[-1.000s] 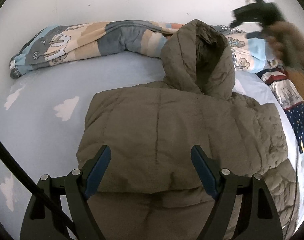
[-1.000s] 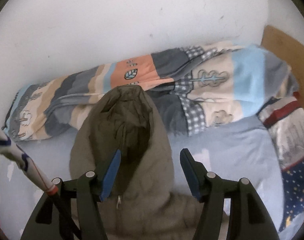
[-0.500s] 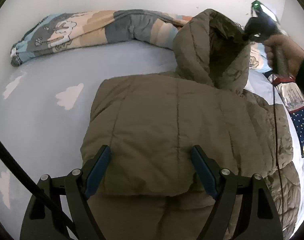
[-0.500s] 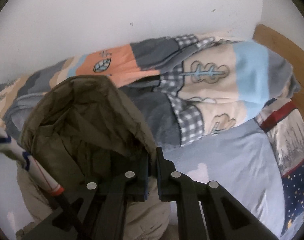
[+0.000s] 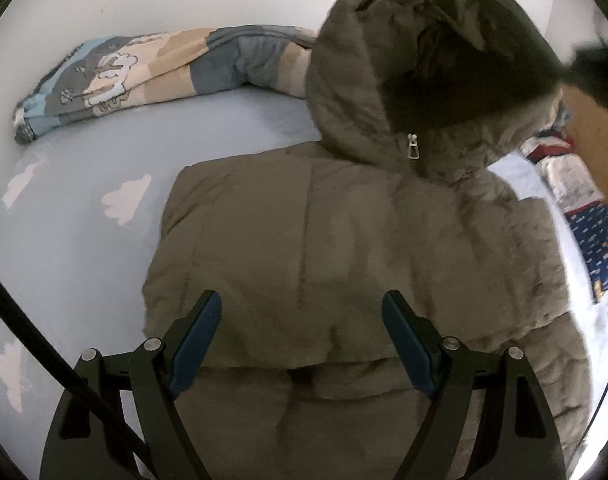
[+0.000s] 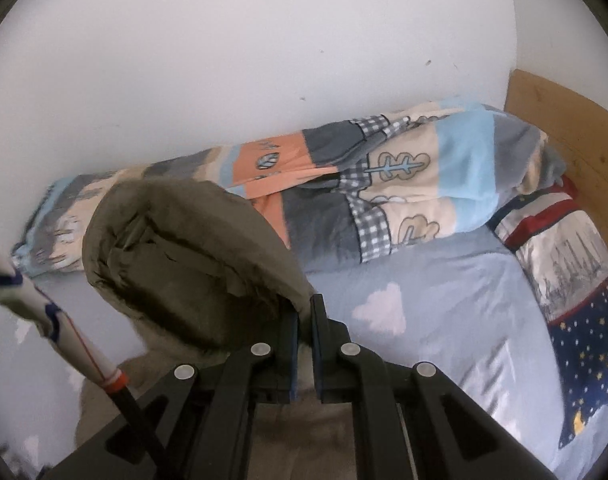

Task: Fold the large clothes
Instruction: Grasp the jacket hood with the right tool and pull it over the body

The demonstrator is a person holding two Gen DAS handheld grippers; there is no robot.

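An olive padded jacket (image 5: 344, 248) lies folded on the pale blue bed sheet (image 5: 84, 168). Its hood (image 5: 416, 60) stands lifted above the body, zipper pull (image 5: 413, 148) hanging at the collar. My left gripper (image 5: 302, 328) hovers open over the jacket's near fold, nothing between its blue pads. My right gripper (image 6: 304, 320) is shut on the hood's rim (image 6: 292, 288), holding the hood (image 6: 184, 248) raised. In the left wrist view the right gripper (image 5: 596, 76) shows only as a dark blur at the hood's right edge.
A rolled patchwork quilt (image 6: 384, 184) runs along the white wall (image 6: 264, 60). A starry blanket (image 6: 576, 344) and a wooden headboard (image 6: 564, 120) lie to the right. A white patterned strap and black cable (image 6: 64, 328) cross the lower left.
My right gripper reached the hood, shut on its rim and lifted it up toward the jacket body. The left gripper stayed open over the near fold.
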